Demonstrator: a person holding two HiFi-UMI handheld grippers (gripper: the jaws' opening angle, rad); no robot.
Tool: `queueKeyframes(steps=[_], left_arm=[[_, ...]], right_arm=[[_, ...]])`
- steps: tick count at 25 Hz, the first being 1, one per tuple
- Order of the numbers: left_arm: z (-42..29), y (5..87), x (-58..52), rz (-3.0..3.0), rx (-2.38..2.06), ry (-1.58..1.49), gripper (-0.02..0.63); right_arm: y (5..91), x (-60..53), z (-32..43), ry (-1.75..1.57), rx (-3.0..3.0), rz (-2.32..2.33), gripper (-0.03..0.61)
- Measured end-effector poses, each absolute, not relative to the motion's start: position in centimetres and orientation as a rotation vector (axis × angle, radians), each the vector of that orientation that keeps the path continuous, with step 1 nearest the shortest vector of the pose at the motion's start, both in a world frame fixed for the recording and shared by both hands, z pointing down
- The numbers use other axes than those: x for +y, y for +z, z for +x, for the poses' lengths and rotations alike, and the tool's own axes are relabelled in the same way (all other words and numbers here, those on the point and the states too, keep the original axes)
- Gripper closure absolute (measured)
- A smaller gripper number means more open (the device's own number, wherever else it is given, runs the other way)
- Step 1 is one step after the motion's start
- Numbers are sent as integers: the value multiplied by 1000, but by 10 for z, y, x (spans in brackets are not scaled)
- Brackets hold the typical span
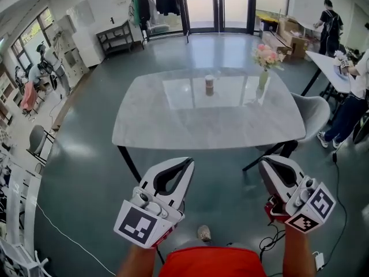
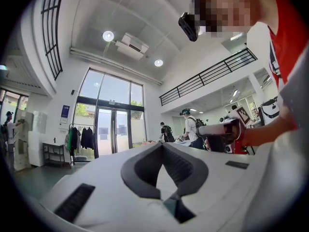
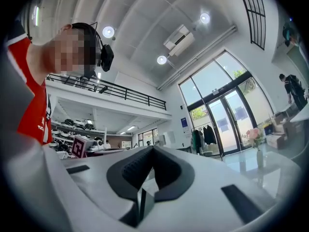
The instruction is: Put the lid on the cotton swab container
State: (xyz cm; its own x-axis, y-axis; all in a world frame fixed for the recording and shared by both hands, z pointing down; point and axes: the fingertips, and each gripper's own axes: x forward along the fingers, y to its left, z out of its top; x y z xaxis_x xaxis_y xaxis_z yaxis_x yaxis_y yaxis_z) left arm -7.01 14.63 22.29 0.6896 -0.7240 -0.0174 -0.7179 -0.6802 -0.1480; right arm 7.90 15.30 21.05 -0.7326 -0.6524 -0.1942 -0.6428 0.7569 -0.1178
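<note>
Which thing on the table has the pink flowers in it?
The vase by the far right edge of the table; the short container in the middle holds none.

left tongs (image 2: 161, 145) seen along own white body; dark pads (image 2: 186, 166) closed tip to tip, nothing held between. right tongs (image 2: 205, 129) seen at right edge, carried by arm below red top (image 2: 289, 42). glass doors (image 2: 113, 129) faced across hall, clothes rack (image 2: 81, 138) just left of them. balcony railing (image 2: 207, 76) and ceiling lamps (image 2: 108, 36) seen above. person (image 2: 189, 125) seen far off near doors.
</note>
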Motion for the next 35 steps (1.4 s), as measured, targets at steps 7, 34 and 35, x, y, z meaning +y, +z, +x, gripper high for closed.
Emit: queueKeyframes(steps=[7,34,35], left_arm=[[-85,219,76,-2730,1164,23,591],[-81,274,-268,-2666,1383,-202,591],[-81,279,-277,-2679,1381,-237,591]], right_arm=[[213,92,67,-50,2742,-1048,571],[263,-274,92,-83,2899,-953,571],[265,-285,91,-83,2907,-952,571]])
